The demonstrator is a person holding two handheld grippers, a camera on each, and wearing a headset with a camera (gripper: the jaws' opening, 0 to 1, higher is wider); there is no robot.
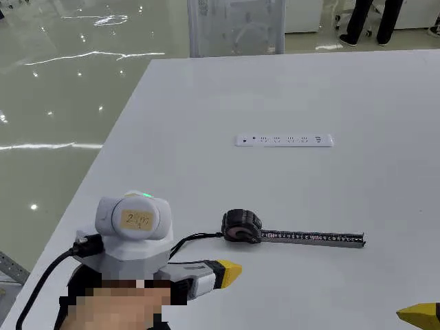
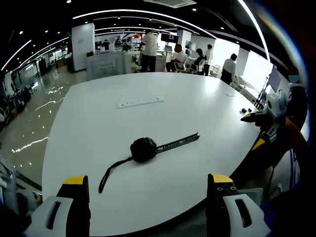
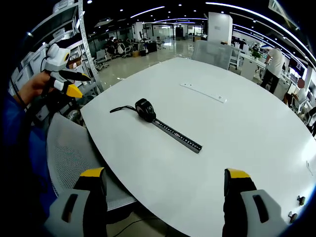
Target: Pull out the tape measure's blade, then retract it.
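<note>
Both the left gripper (image 2: 147, 180) and right gripper (image 3: 165, 174) are wide open, empty. The case (image 1: 241, 225) looks hard and smooth; clamp its sides. The thin blade (image 1: 313, 238) probably flexes: take its tip.

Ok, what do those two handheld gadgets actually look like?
The left gripper and right gripper match: pale grey bodies, black jaws tipped in yellow. The left one carries a rounded grey dome with a handwritten yellow sticker, a green light and a black cable. The person wears a blue sleeve.
</note>
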